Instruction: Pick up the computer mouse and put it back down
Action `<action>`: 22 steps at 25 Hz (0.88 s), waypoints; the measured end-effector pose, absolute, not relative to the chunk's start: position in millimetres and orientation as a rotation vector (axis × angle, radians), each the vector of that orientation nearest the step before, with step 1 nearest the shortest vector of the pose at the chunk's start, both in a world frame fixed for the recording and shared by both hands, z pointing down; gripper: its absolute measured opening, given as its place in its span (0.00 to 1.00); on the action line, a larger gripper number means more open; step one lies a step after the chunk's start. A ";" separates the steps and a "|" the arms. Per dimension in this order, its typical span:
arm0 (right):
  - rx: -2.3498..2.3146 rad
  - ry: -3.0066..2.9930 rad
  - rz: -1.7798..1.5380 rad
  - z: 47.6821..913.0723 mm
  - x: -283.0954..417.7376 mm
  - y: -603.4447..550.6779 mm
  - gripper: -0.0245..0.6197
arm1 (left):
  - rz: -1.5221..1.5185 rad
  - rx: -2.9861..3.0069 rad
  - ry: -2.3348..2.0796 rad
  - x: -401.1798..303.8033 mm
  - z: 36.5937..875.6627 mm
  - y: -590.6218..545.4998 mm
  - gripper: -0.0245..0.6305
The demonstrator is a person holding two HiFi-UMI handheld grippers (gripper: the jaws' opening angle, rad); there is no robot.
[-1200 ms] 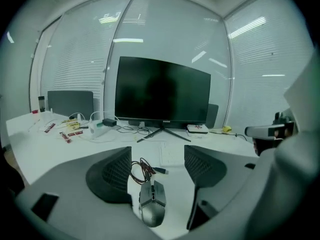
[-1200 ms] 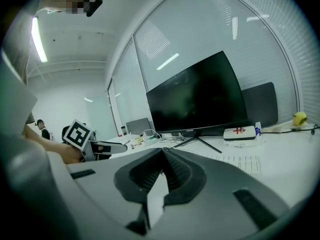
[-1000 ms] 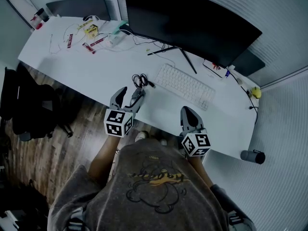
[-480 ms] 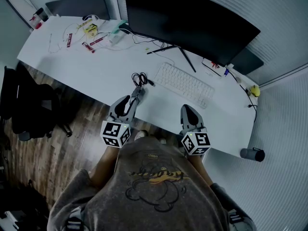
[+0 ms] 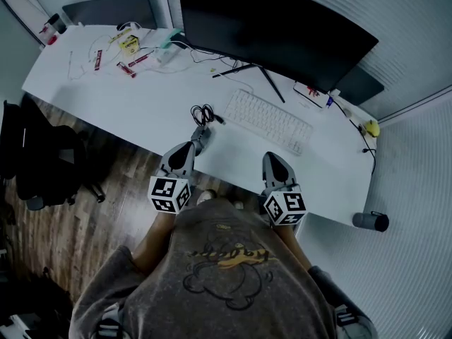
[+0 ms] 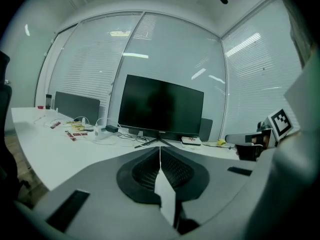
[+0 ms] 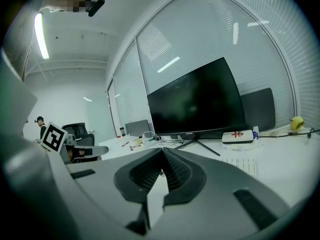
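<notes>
I cannot make out a computer mouse in any view. A coil of black cable [image 5: 203,113] lies on the white desk [image 5: 141,97], just beyond the tips of my left gripper [image 5: 200,134]. That gripper's jaws have just been closing and now meet, with nothing between them, as the left gripper view [image 6: 160,147] also shows. My right gripper [image 5: 272,158] rests over the desk's near edge, in front of the white keyboard [image 5: 268,122]. It is shut and empty too, and its own view [image 7: 162,148] confirms this.
A large dark monitor [image 5: 275,30] stands behind the keyboard on a thin-legged stand. Small packets and cables [image 5: 131,48] litter the far left of the desk. A black office chair [image 5: 42,161] stands on the wooden floor to the left. A yellow object [image 5: 371,128] lies at the desk's right end.
The left gripper's jaws, wide apart a second ago, have closed together. That gripper has also drawn slightly back toward the desk's near edge. The right gripper has kept still.
</notes>
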State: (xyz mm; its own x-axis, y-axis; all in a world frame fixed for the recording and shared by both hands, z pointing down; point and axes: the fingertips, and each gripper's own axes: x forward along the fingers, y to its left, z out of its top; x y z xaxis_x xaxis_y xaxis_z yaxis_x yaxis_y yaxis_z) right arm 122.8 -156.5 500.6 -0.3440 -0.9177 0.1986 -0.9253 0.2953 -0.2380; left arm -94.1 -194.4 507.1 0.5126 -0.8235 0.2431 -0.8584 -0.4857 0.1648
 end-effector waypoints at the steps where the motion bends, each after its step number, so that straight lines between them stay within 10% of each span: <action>1: 1.788 -2.507 0.488 500.7 123.3 -156.3 0.05 | 0.190 2.488 -1.414 -93.4 508.1 -194.3 0.07; 22: 1.787 -2.498 0.508 506.2 121.4 -148.8 0.05 | 0.191 2.447 -1.370 -92.0 511.6 -193.5 0.07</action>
